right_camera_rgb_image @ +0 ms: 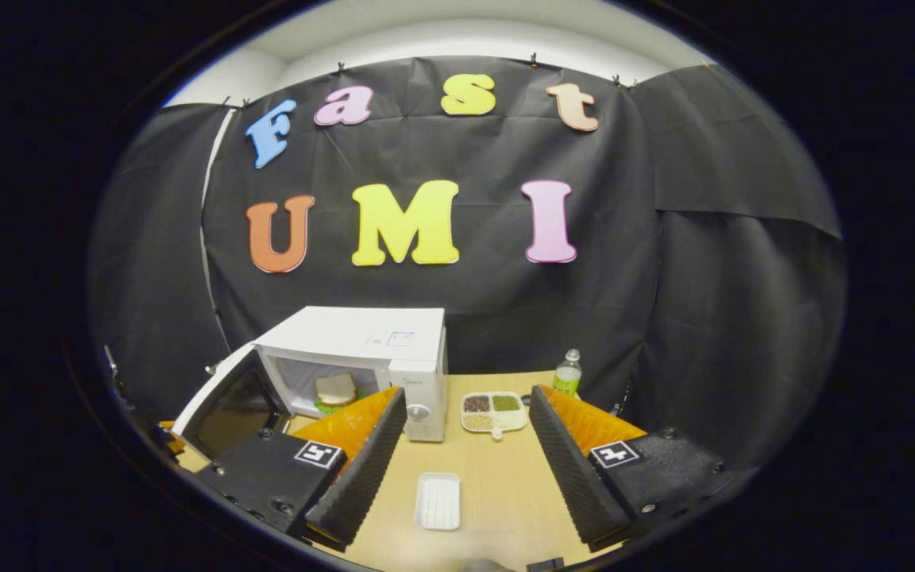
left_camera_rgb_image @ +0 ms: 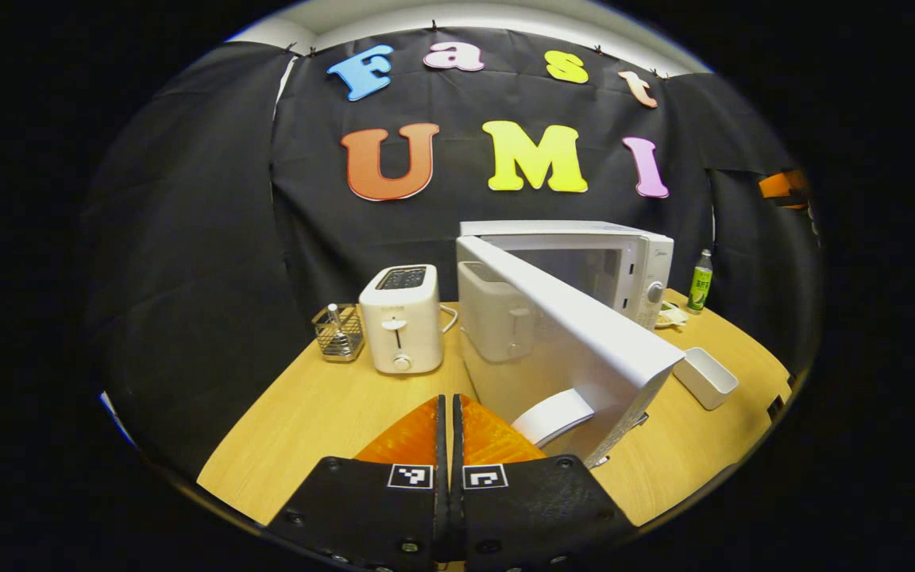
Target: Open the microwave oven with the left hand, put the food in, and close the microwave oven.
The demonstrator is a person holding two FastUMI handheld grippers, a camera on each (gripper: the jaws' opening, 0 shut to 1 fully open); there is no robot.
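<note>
Microwave [right_camera_rgb_image: 362, 357] door [left_camera_rgb_image: 569, 349] ajar, probably sandwich [right_camera_rgb_image: 335, 388] inside

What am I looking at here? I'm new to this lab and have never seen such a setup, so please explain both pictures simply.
There is no robot. A person holds a two-finger claw in each hand, and a fisheye camera rides on each claw, looking forward along its fingers.

The left gripper view shows the left claw at the bottom, fingers closed together and holding nothing. Ahead on the wooden table stands a white microwave with its door swung open, a white toaster and a small wire basket.

The right gripper view shows the right claw, fingers wide apart and empty. Inside the open microwave sits a sandwich. Also on the table are a divided dish of grains, a small empty white tray and a green bottle.

The food looks already inside; the door is not yet closed.
</note>
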